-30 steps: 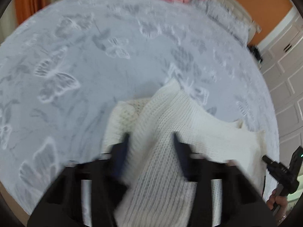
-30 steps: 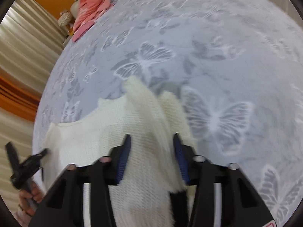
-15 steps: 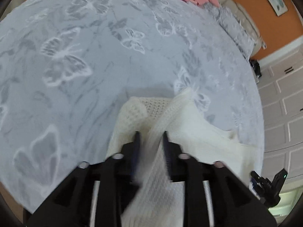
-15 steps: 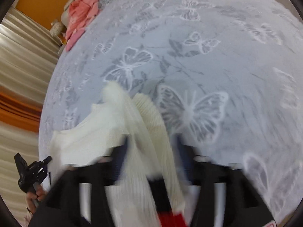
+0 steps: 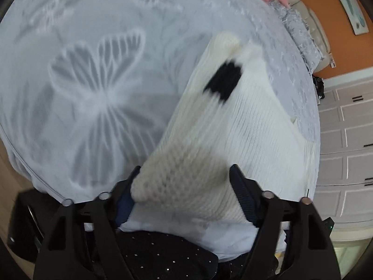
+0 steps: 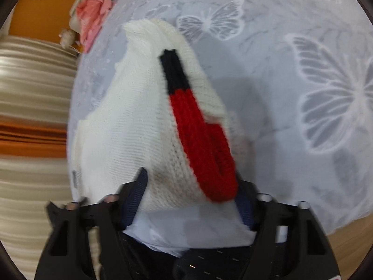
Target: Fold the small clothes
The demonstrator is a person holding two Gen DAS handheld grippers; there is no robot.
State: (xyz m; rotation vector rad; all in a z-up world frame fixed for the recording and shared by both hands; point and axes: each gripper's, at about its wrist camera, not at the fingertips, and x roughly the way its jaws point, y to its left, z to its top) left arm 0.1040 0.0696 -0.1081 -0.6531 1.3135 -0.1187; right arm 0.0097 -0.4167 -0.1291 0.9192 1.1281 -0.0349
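A: What am I looking at, starting from the biggest thing?

B: I'm working over the bed, under its grey butterfly cover. The white knit sweater is lying near the bed's front edge, with its near hem raised off the cover. A pink garment is sitting at the far side of the bed, well apart from the sweater.

A: And your fingers?

B: I'm reading the left gripper as spread wide, with the sweater's near edge sitting between its fingers; whether they are pinching it I cannot tell. The right gripper is standing the same way, with the sweater's other near corner between its fingers, where the red and black knit stripe is showing.

A: Which step are you in?

B: I'm judging this as the first fold: the near hem is being carried up. Next I'm expecting to sweep both corners toward the far end of the sweater, keeping them level so the edge lands square.

A: Any containers?

B: I'm seeing none in either view.
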